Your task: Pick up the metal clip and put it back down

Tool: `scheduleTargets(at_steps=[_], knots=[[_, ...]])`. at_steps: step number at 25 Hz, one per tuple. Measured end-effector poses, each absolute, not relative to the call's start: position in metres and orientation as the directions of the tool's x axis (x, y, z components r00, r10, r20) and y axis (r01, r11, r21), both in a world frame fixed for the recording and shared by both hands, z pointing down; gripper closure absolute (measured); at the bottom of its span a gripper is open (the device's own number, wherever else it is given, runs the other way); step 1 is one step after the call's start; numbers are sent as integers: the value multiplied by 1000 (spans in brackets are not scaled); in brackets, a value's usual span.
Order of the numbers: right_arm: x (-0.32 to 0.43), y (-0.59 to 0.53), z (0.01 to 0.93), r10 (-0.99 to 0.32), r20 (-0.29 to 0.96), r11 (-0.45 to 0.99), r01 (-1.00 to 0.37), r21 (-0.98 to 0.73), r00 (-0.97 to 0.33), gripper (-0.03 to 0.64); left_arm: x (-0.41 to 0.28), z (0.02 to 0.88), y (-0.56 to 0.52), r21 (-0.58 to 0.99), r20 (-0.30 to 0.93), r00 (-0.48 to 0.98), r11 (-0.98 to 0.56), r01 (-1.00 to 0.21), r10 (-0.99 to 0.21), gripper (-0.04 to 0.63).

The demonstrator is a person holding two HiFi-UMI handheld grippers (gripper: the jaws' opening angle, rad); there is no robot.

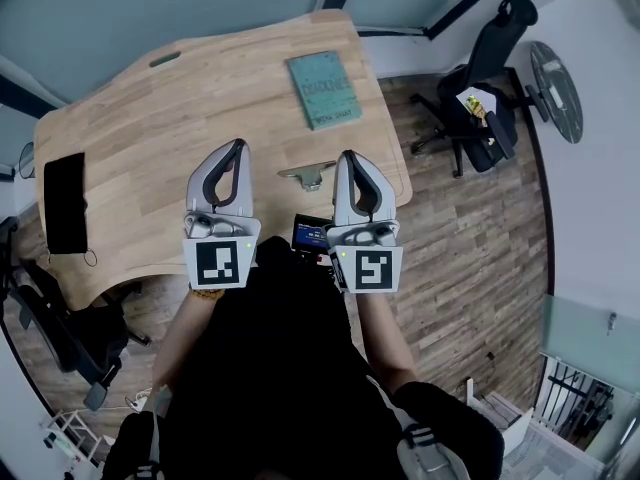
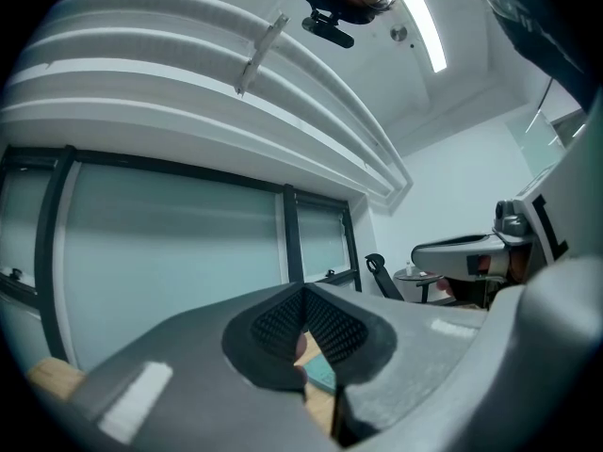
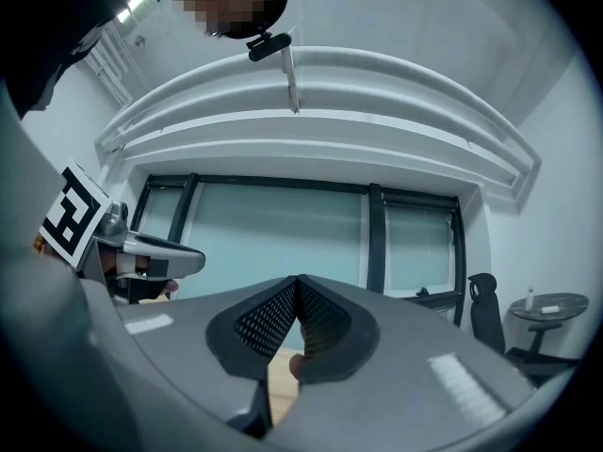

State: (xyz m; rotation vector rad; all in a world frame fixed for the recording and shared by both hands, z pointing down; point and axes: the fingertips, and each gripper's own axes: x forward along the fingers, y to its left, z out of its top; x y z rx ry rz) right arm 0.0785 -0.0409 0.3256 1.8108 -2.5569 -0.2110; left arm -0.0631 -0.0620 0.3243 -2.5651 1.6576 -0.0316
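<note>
Lying on the wooden table point(image 1: 180, 108) near its front edge, the metal clip point(image 1: 307, 175) sits between the two tools, just beside the right gripper point(image 1: 349, 156) and a little further from the left gripper point(image 1: 238, 148). Neither tool holds it. Both point level, away from the person and out over the table, side by side. In the left gripper view the left gripper point(image 2: 303, 290) has its jaws pressed together at the tips with nothing between them. In the right gripper view the right gripper point(image 3: 298, 281) is pressed together and empty as well. Further back on the table lies a teal book point(image 1: 323, 88), well apart from the clip. A flat black thing point(image 1: 65, 203) rests near the table's left end. A black office chair point(image 1: 485, 88) stands on the wooden floor past the table's right side.
</note>
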Motion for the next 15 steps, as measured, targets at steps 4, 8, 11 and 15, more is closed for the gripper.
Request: scheduleTargets(at_steps=[4, 8, 11, 15], knots=[[80, -41, 324, -937, -86, 329, -938, 110, -339, 597, -58, 327, -60, -83, -20, 423, -420, -904, -906, 595], [81, -41, 329, -939, -58, 332, -937, 111, -339, 597, -58, 327, -60, -86, -21, 422, -419, -904, -906, 595], [84, -40, 327, -943, -52, 323, -941, 98, -329, 597, -56, 330, -56, -92, -13, 425, -422, -902, -905, 595], [90, -43, 335, -950, -15, 310, -945, 106, -313, 597, -53, 335, -55, -82, 12, 434, -434, -897, -901, 595]])
